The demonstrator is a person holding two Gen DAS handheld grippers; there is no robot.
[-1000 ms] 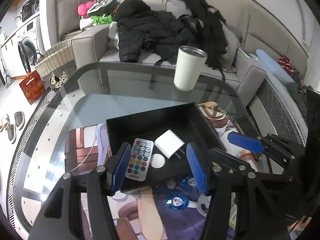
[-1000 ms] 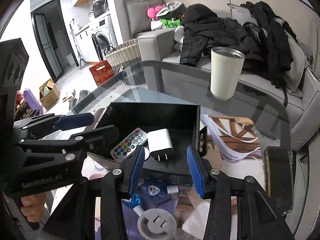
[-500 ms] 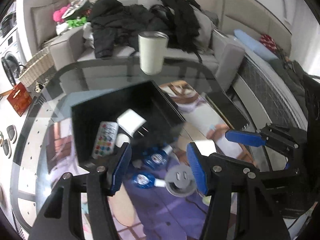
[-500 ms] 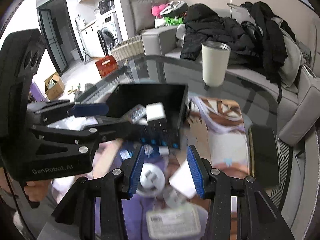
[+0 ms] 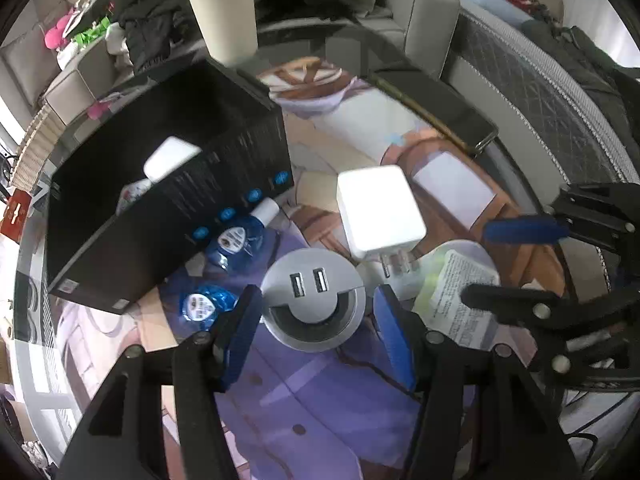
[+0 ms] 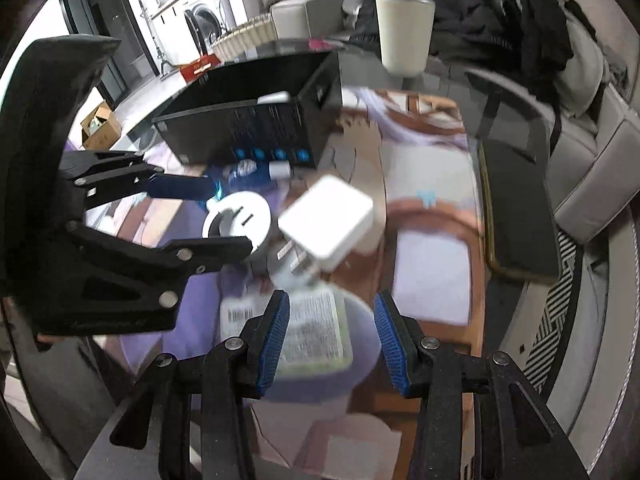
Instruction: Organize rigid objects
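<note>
A black box (image 5: 168, 184) on the table holds a white charger (image 5: 170, 158) and a remote. In front of it lie a round grey USB hub (image 5: 314, 300), a white plug adapter (image 5: 378, 212), blue packets (image 5: 230, 240) and a round labelled container (image 5: 460, 292). My left gripper (image 5: 316, 324) is open, its fingers either side of the hub. My right gripper (image 6: 330, 332) is open over the labelled container (image 6: 308, 332). The adapter (image 6: 326, 220), hub (image 6: 240, 220) and box (image 6: 248, 120) show in the right wrist view too.
A beige cup (image 5: 224, 16) stands behind the box. A dark phone (image 5: 440, 108) lies at the table's right edge, also in the right wrist view (image 6: 516, 220). A printed mat (image 5: 320, 400) covers the glass table. A sofa with dark clothes is beyond.
Both grippers have moved back and down from over the box to the loose items in front of it. Both stay open and empty.
</note>
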